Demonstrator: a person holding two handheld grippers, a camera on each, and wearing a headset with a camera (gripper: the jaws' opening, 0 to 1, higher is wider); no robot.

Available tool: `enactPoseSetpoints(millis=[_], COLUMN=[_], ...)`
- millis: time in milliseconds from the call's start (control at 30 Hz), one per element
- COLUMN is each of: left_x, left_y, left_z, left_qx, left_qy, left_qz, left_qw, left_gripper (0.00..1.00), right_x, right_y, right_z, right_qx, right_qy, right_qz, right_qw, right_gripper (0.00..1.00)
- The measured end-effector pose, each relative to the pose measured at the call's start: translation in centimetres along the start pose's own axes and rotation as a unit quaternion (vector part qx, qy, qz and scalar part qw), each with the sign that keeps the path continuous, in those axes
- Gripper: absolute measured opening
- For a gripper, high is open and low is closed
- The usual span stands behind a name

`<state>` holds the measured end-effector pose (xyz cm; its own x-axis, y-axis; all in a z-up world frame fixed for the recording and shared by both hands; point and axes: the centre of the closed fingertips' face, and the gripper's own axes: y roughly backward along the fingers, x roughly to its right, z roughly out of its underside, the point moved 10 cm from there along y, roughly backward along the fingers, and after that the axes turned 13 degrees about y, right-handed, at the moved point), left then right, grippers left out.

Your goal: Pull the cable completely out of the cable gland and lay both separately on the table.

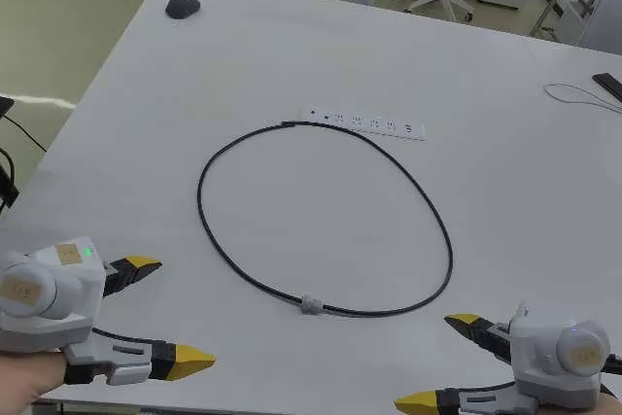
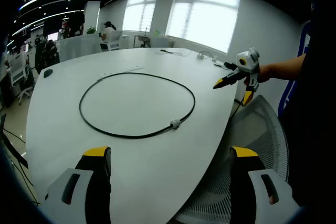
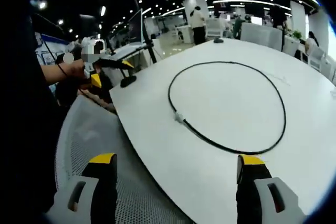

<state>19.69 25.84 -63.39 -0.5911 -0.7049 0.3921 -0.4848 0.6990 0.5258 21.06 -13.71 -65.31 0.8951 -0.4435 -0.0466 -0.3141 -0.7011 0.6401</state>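
- The cable (image 1: 201,187) lies in one big loop on the middle of the white surface (image 1: 292,55). Its far arc runs just beside a power strip (image 1: 362,123); we can't tell if they touch.
- The cable gland (image 1: 309,304) is a small grey piece on the near arc of the loop, with the cable running out of it on both sides.
- The left hand-held gripper (image 1: 183,311) has its jaws spread wide and holds nothing. It is at the near left, apart from the cable.
- The right hand-held gripper (image 1: 424,361) is also spread wide and empty. It is at the near right, close to the near arc but not touching it.
- We judge the cable thin, light and floppy with a smooth jacket, so it will likely slide and bend, not push.
- The gland looks small, hard and light, so it is easy to lose from the jaws.
- We'd pinch the gland across its body with one gripper and take the cable just beside it with the other, then pull straight along the cable.
- A long run has to pass through the gland, so we expect several regrips.
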Motion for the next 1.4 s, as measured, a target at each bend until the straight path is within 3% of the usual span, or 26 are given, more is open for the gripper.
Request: enactPoseSetpoints(millis=[267, 467, 967, 1400], left_x=[-0.2, 0.4, 0.5, 0.7], left_y=[-0.2, -0.4, -0.8, -0.9], left_z=[0.5, 0.9, 1.2, 1.7], left_qx=[-0.016, -0.021, -0.015, -0.019], left_qy=[-0.005, -0.002, 0.005, 0.013], left_qz=[-0.002, 0.002, -0.003, -0.003], left_qw=[0.9999, 0.9998, 0.9999, 0.9997], left_gripper=[0.93, 0.93, 0.93, 0.93], right_x=[0.1, 0.5, 1.9, 2.4], right_y=[-0.3, -0.9, -3.6, -6.1], right_z=[-0.1, -0.7, -3.4, -4.4], right_qx=[-0.004, -0.007, -0.019, -0.053], right_qy=[0.002, 0.008, 0.036, 0.066], right_qz=[-0.003, -0.004, -0.025, -0.048], right_qw=[1.0, 0.9999, 0.9988, 0.9953], right_gripper=[0.9, 0.87, 0.77, 0.58])
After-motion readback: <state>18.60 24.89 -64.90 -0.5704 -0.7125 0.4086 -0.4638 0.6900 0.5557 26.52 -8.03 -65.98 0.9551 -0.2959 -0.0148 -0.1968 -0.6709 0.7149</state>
